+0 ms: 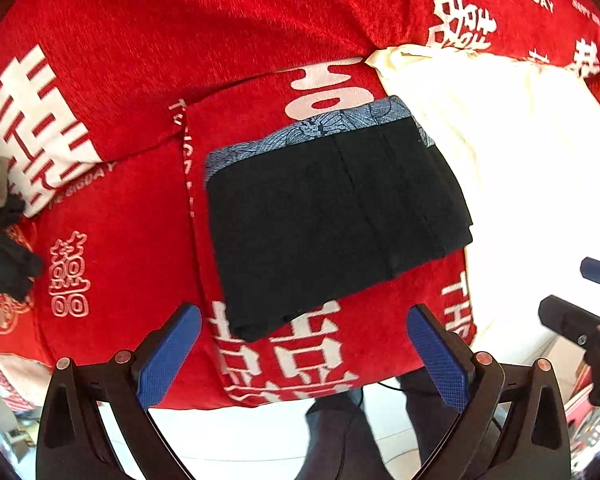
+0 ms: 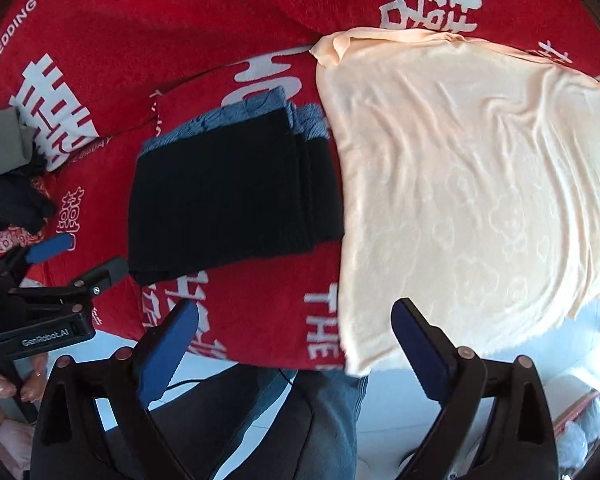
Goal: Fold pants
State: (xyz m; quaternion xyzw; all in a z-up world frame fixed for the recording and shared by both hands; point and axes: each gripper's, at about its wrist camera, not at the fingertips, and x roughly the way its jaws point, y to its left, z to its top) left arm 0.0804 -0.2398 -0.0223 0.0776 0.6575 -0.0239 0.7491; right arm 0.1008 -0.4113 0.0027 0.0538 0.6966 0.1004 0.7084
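Black pants [image 1: 332, 220] lie folded into a compact rectangle on the red bedspread [image 1: 120, 248], resting on a folded blue patterned garment [image 1: 312, 128] whose far edge shows. In the right wrist view the pants [image 2: 228, 196] sit left of centre. My left gripper [image 1: 304, 320] is open and empty, hovering just short of the pants' near edge. My right gripper [image 2: 296, 320] is open and empty, above the bed's near edge, right of the pants. The left gripper also shows in the right wrist view [image 2: 84, 256], the right one in the left wrist view [image 1: 580, 292].
A cream cloth [image 2: 480, 200] is spread flat right of the pants, also seen in the left wrist view [image 1: 520, 160]. A crumpled black garment [image 2: 16, 200] and a grey object [image 2: 0, 136] lie at the far left. The bed's near edge drops to a white floor [image 1: 240, 432].
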